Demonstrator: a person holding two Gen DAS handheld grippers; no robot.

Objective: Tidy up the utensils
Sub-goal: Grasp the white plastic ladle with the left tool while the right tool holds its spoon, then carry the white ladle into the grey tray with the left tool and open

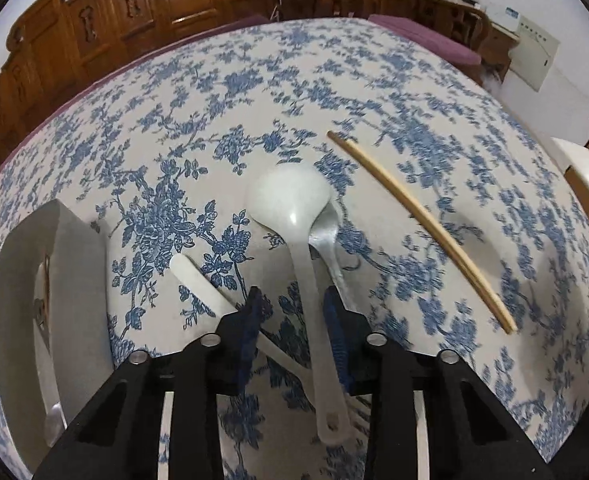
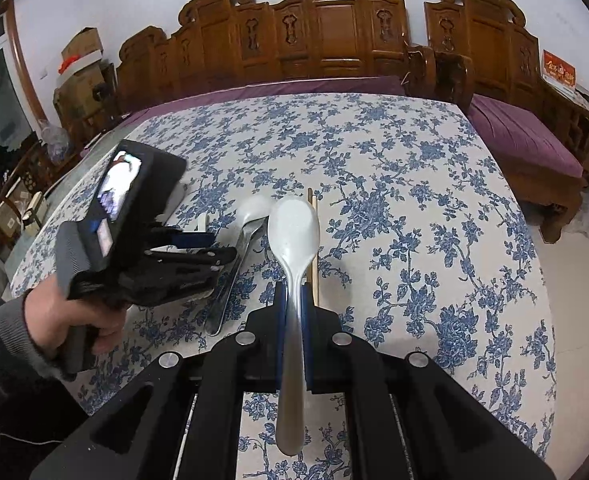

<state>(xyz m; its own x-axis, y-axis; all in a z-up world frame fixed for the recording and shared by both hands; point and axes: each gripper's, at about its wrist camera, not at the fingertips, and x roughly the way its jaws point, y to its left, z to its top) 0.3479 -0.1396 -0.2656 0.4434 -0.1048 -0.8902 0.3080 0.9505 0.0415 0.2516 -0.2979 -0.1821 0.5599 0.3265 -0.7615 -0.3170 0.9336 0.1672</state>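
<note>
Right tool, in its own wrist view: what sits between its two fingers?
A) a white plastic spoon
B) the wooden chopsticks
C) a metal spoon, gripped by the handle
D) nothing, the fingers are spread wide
C: the right tool has its blue pads closed on the handle of a metal spoon, whose bowl points forward above the floral tablecloth, while the chopsticks lie beneath it.

Right claw (image 2: 293,300): blue pads pressed tight against metal spoon (image 2: 293,264) handle, spoon bowl pointing far, raised above worktop (image 2: 414,200). Left claw (image 1: 292,304): jaws apart, straddling white spoon (image 1: 294,216) handle, right pad (image 1: 336,336) just beside it, gap at left pad. In right wrist view, left hand (image 2: 66,320) grips black handle at near left, grey sleeve at wrist, claw pointing right, low over worktop.
</note>
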